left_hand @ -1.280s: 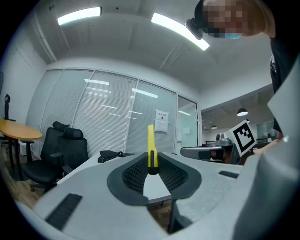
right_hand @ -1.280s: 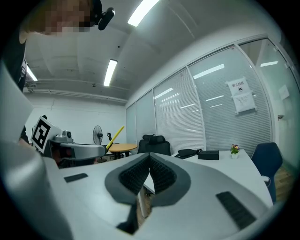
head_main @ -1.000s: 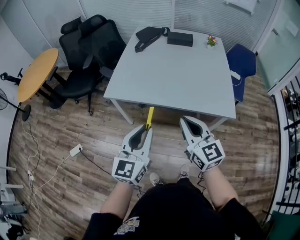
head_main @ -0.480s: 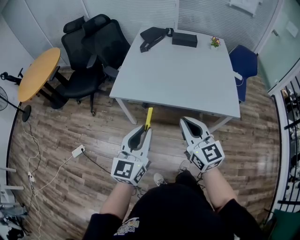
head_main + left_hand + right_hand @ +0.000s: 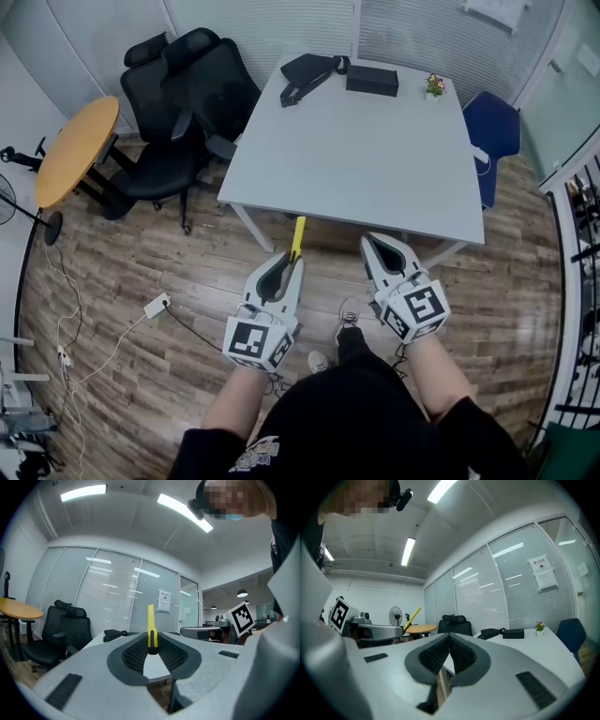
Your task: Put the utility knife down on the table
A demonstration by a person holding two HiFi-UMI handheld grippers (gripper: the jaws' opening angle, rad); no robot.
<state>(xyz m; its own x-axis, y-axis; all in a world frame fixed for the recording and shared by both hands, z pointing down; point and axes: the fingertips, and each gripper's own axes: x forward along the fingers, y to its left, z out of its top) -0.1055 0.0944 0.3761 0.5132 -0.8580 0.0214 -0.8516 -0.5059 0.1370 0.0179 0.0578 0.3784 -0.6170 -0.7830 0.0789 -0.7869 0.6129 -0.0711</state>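
**Head view.** The left gripper [image 5: 289, 258] pinches the utility knife [image 5: 298, 234] by its lower end, so the yellow body sticks out ahead toward the table [image 5: 356, 159]. The knife's tip lies just short of the table's near edge, above the wooden floor [image 5: 169, 262]. The right gripper [image 5: 373, 246] is carried alongside, level with the left.

**Left gripper view.** The ridged pads clamp the knife's flat sides and hold it upright between them, a hold suited to carrying.

**Right gripper view.** The jaws are pressed together with nothing between them; this gripper appears to have no part in the carry. The task is judged to be at the approach stage, and the knife is not yet set down.
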